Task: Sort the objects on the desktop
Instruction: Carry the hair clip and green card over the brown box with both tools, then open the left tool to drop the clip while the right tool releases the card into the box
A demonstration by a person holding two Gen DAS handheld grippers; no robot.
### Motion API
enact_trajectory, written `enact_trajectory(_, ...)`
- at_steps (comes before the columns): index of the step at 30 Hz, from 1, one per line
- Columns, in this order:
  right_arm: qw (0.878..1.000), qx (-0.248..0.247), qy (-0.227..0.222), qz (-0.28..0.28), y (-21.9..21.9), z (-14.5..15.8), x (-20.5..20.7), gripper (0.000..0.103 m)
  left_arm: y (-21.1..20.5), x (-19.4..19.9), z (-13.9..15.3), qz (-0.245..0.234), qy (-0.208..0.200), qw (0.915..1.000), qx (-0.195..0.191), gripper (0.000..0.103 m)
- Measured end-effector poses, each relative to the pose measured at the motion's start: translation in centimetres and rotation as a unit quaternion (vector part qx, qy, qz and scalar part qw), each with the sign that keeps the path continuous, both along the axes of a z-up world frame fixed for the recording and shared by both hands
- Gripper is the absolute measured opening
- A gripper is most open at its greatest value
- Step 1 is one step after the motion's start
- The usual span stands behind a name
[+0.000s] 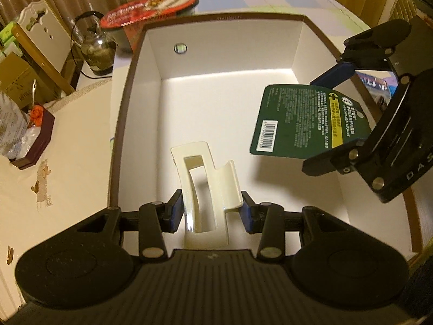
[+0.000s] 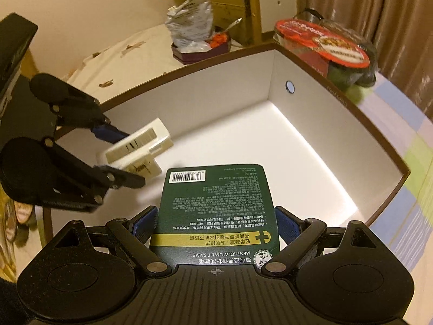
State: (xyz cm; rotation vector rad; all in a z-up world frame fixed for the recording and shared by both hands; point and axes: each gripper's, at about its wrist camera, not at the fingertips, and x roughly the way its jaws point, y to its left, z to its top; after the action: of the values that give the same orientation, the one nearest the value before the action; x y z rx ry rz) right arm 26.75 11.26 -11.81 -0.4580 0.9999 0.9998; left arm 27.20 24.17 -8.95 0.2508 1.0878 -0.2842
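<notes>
Two items hang over the white box (image 1: pixel 151 86) at once, one in each of our grippers. Our left gripper (image 1: pixel 211 211) has its blue-padded fingers (image 1: pixel 176 211) closed on the near end of a cream plastic hair claw clip (image 1: pixel 208 184), whose long axis runs straight out from the fingers toward the far wall of the box, above the near middle of the floor. Our right gripper (image 2: pixel 215 227) is closed on the near end of a green Menthol lip-salve card (image 2: pixel 216 205), barcode end pointing away from the fingers, over the right part of the box; in the left wrist view that card (image 1: pixel 305 119) juts in from the right rim. Both items sit inside the rim line with bare white floor beneath them, well apart from each other, so we judge either could be released by simply opening the fingers. A red-lidded noodle bowl (image 1: pixel 151 8) stands on the counter (image 1: pixel 78 135) beyond the far left corner.
</notes>
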Motion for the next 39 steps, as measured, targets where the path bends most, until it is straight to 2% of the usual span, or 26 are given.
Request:
enact_trajectory(13,0.999,-0.023,0.021,-0.006,1.1,-1.5,-1.4,0.090,0.2,-0.1,-1.6,-0.010,0.028,0.9996,0.003,0.039)
enact_trajectory(14,0.999,-0.030,0.023,-0.002,1.2,-1.6,-1.5,0.090,0.2,0.0,-1.6,-0.007,0.027,0.9996,0.003,0.045)
enact_trajectory(18,0.999,-0.034,0.031,0.011,1.1,-1.5,-1.7,0.090,0.2,-0.4,-1.3,-0.010,0.029,0.9995,-0.006,0.055)
enact_trajectory(23,0.999,-0.041,0.021,0.026,0.9,-0.8,-2.3,0.090,-0.1,-1.1,-0.6,-0.015,0.028,0.9995,-0.006,0.065)
enact_trajectory(31,0.998,-0.044,0.009,0.037,-0.4,0.8,-2.9,0.090,0.4,-2.0,0.7,0.002,0.025,0.9994,-0.024,0.067)
enact_trajectory(39,0.998,-0.038,0.027,0.030,-1.9,1.7,-3.1,0.090,-0.2,-3.3,1.5,0.001,0.022,0.9995,-0.024,0.067)
